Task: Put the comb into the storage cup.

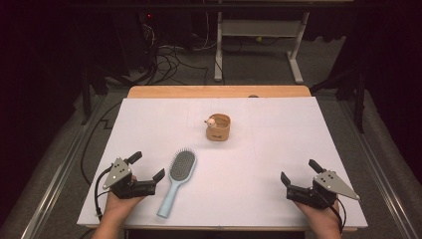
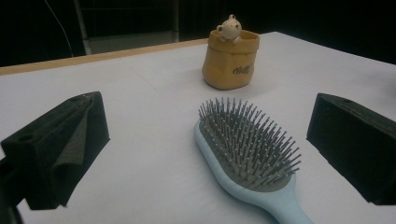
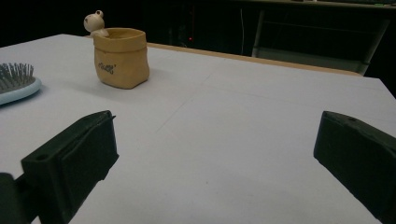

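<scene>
Hairbrush (image 1: 177, 181), one only, pale blue with a grey bristle pad facing up, lies in my high view on the white table (image 1: 259, 164) just beside my left gripper (image 1: 147, 167), handle toward me; one tan pot (image 1: 218, 127) stands well beyond it, and my right gripper (image 1: 299, 172) rests far right. My left gripper view shows its jaws spread wide and empty, the brush between them. My right gripper view shows its jaws equally wide, holding nothing.
</scene>
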`<move>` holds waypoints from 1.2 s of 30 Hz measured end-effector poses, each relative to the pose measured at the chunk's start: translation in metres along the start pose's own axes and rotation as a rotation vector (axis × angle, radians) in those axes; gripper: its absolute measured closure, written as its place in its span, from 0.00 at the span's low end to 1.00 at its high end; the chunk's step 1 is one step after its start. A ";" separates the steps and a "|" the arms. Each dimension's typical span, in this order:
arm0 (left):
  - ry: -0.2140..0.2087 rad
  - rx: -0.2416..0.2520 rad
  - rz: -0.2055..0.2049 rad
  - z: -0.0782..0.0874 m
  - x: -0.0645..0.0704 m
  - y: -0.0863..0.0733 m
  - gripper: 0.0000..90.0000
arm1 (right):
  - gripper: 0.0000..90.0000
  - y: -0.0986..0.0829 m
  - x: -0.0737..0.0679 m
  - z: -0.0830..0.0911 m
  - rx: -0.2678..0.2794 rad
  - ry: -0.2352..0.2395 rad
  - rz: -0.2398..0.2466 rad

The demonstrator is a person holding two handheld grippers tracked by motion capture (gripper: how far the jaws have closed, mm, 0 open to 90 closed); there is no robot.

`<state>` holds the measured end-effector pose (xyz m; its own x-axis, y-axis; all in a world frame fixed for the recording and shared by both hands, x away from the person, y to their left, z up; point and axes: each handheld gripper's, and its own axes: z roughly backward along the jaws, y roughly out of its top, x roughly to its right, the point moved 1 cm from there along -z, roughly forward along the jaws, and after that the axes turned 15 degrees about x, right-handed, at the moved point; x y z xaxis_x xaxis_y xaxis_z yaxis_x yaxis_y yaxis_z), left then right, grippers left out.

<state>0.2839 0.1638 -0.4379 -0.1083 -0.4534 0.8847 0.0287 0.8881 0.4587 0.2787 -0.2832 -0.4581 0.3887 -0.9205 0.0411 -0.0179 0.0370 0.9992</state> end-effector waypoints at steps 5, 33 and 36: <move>0.002 -0.003 -0.001 0.000 0.000 -0.001 0.00 | 0.00 0.000 0.000 0.000 -0.001 -0.001 0.003; 0.007 -0.041 -0.004 0.002 0.001 -0.003 0.14 | 0.00 0.003 0.002 0.002 0.016 0.002 0.000; 0.009 -0.039 -0.003 0.002 0.001 -0.003 0.18 | 0.00 0.003 0.002 0.003 0.016 0.002 0.000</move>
<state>0.2819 0.1609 -0.4384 -0.0994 -0.4564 0.8842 0.0677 0.8834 0.4637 0.2769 -0.2856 -0.4546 0.3905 -0.9197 0.0408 -0.0330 0.0304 0.9990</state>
